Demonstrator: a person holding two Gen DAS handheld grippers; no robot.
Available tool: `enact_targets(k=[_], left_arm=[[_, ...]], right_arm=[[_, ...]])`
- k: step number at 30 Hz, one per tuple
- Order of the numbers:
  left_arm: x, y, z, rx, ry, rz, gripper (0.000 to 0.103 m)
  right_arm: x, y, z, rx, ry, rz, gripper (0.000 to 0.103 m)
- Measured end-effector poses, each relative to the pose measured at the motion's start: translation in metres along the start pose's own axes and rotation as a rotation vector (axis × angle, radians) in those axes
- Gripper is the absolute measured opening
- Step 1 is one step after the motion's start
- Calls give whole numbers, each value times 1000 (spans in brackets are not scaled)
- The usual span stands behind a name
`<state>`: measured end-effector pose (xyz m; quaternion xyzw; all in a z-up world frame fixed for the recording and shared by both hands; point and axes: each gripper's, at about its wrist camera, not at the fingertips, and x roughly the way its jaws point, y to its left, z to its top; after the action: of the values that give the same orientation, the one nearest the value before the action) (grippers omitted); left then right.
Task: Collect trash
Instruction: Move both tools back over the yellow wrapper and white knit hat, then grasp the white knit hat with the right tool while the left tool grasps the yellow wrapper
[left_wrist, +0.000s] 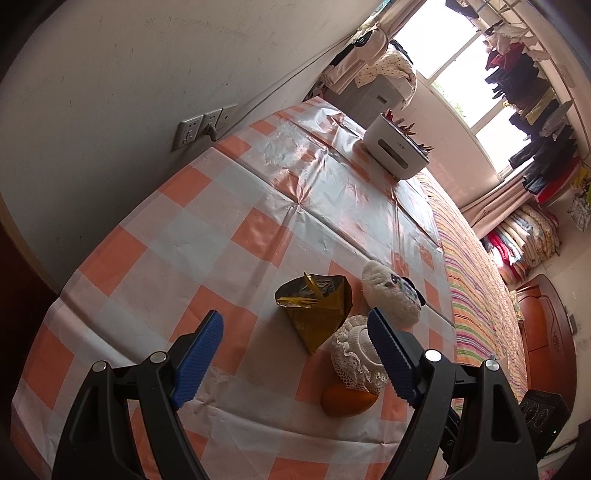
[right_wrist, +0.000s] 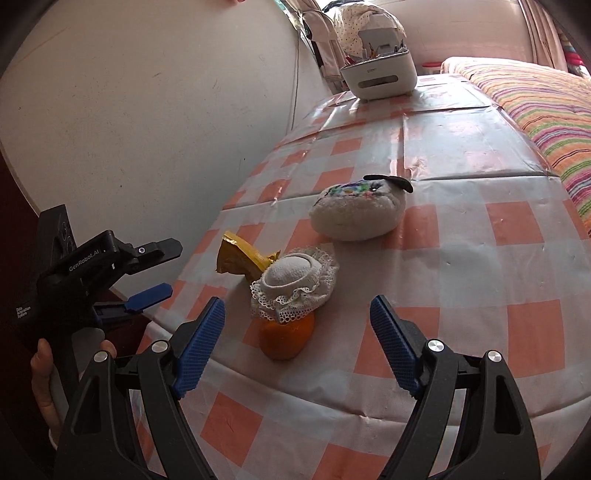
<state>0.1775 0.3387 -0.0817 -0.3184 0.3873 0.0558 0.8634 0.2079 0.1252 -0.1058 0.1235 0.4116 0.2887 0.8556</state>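
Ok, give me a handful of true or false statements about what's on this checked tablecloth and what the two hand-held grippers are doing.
1. Both the left hand-held gripper and the right hand-held gripper are open and hold nothing. True.
2. The gold wrapper lies on the striped blanket. False: it lies on the checked tablecloth.
3. A lace-edged cloth rests on the orange. True.
4. The white container stands next to the orange. False: it stands at the table's far end.

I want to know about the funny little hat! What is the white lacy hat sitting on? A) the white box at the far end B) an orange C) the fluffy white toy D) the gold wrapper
B: the lacy hat rests on top of the orange, while the gold wrapper lies just behind it.
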Motion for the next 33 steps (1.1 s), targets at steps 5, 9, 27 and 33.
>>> enact_targets(k=[5,9,27,33], left_arm=[[-2,3,2,-15,-4,-3,78],[-1,5,4,-24,-1,-3,78],[19,14,7,-66,39,17,78],[26,13,7,-68,51,20,78]], right_arm=[[27,0,10,-3,35,-27,80],[43,-2,14,4,65,-36,79],[75,0,19,-9,106,6,54],[61,-9,16,16,89,19,53]])
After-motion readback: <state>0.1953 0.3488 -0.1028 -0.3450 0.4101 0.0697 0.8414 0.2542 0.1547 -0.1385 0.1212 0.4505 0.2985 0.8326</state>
